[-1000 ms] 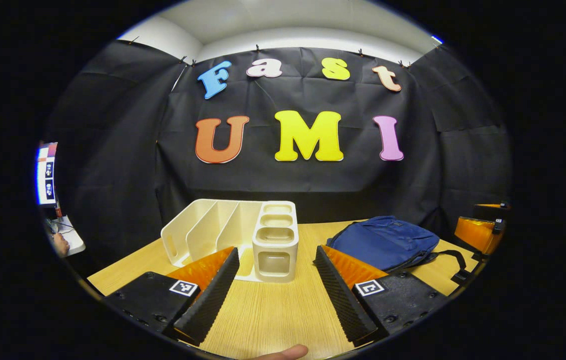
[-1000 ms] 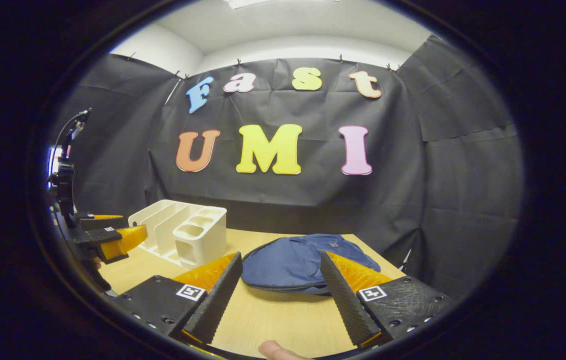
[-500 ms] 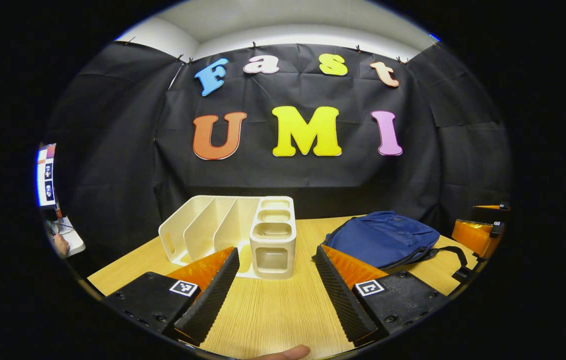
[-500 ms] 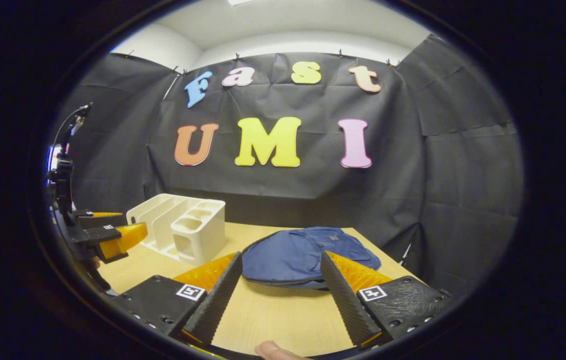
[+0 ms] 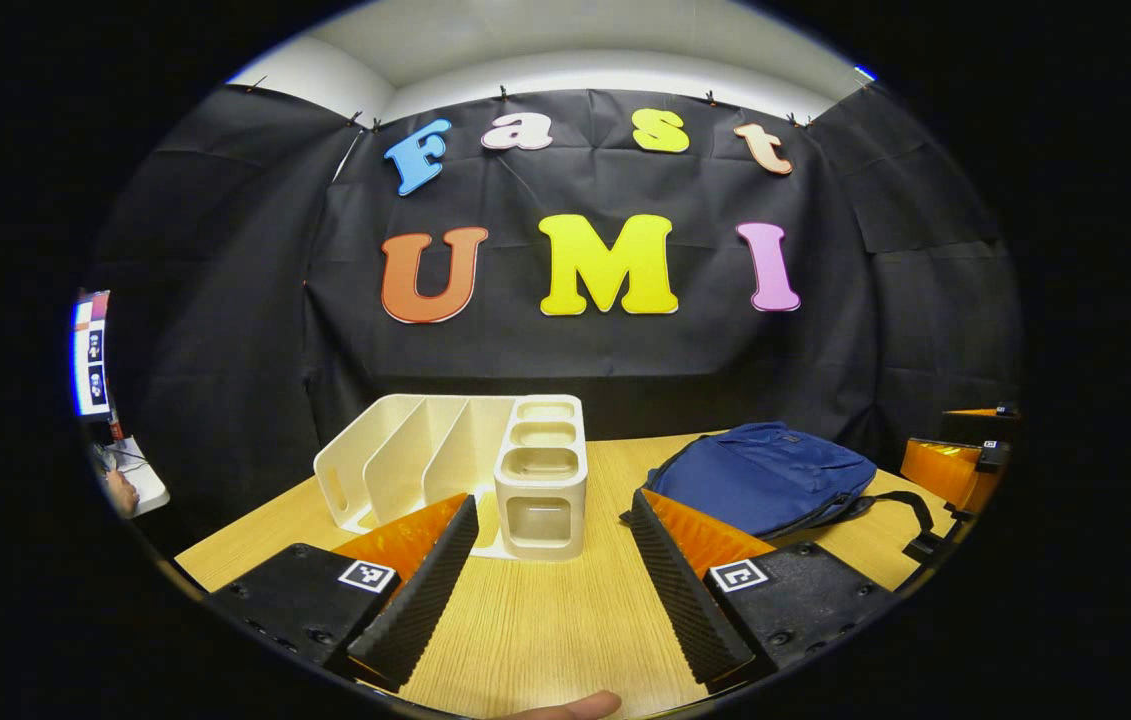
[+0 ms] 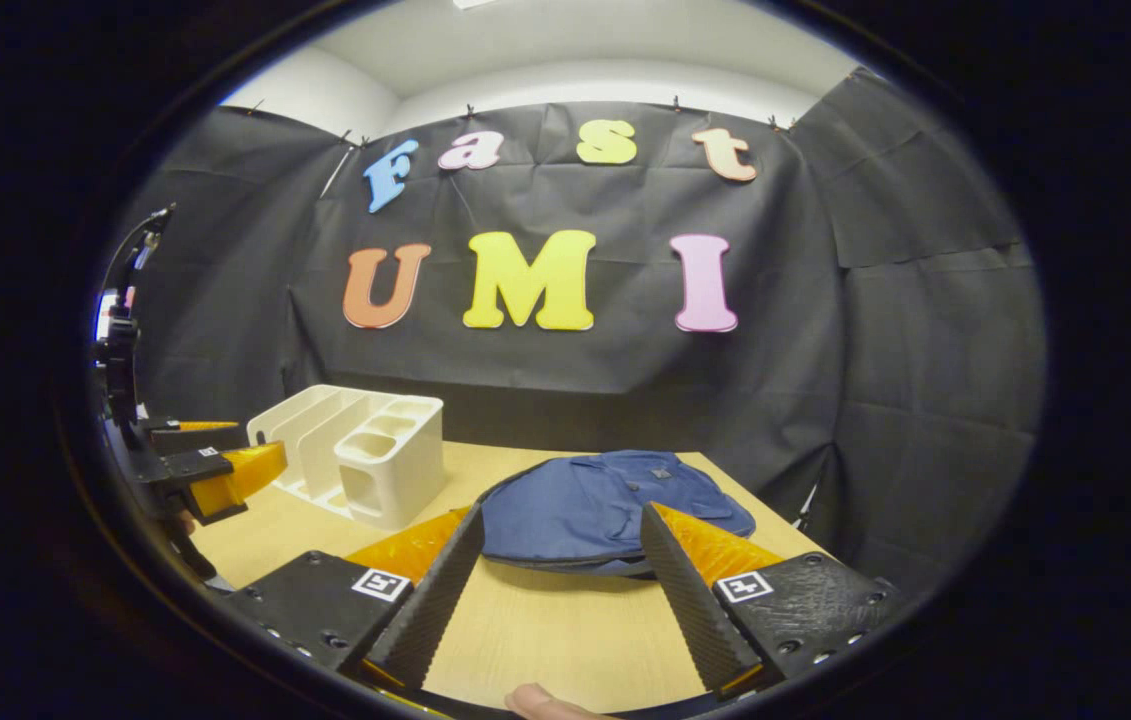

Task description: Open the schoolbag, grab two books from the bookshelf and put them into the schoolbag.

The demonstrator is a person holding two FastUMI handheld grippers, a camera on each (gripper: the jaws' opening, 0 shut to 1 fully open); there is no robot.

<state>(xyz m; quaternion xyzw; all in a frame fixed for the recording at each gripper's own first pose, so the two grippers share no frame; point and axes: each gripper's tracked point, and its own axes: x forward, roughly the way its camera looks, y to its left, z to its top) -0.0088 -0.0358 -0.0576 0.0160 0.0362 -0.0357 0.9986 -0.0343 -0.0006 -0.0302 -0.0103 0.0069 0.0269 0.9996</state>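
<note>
Right gripper view: your right gripper (image 6: 553, 585), fingers spread wide and empty, points straight at the blue schoolbag (image 6: 615, 510) lying flat and apparently still zipped on the table (image 6: 565, 640), its long axis across your line. Left gripper view: your left gripper (image 5: 550, 575), also open and empty, faces the white bookshelf (image 5: 455, 470), schoolbag well off to its right. No books can be made out in the slots.

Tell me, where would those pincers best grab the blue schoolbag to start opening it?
Probably at the seam along its near edge. The schoolbag lies flat and closed on the table, directly ahead of the open right gripper, so a low, straight approach from the front suits. The zipper pull itself is too small to make out.
</note>
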